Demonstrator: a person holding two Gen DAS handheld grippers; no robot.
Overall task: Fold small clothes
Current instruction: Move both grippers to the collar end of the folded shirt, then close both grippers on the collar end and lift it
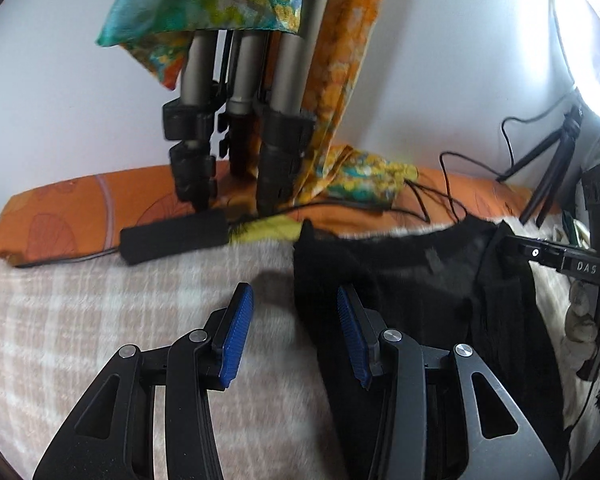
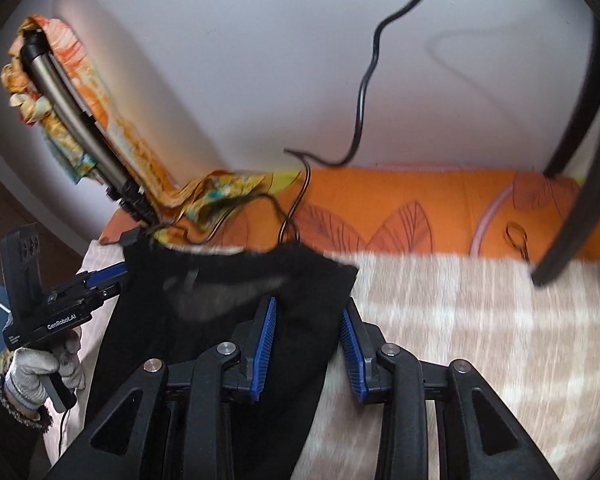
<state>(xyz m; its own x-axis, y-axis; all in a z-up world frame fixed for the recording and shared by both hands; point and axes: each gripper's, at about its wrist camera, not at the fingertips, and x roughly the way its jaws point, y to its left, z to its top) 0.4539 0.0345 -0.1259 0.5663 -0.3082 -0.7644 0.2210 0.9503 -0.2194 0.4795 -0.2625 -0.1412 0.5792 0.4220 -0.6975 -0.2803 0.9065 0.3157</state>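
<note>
A black garment (image 1: 400, 280) lies spread on a beige plaid blanket (image 1: 100, 300). My left gripper (image 1: 294, 290) hovers open over the garment's left edge, with blanket and a strip of black cloth showing between its blue pads and nothing pressed. In the right wrist view the garment (image 2: 220, 264) runs under my right gripper (image 2: 309, 308), whose pads stand apart above the cloth's right edge. A gloved hand (image 2: 32, 376) holds the left gripper (image 2: 118, 280) at the garment's far left side. The right gripper (image 1: 540, 254) enters the left wrist view at the garment's right side.
Tripod legs (image 1: 240, 92) draped with a colourful scarf (image 1: 204, 0) stand on an orange patterned sheet (image 2: 420, 208) by the white wall. Black cables (image 2: 360, 100) trail over the sheet. A ring light (image 1: 592, 40) on a small tripod (image 1: 556, 168) stands at the right. The plaid blanket (image 2: 460, 320) extends rightward.
</note>
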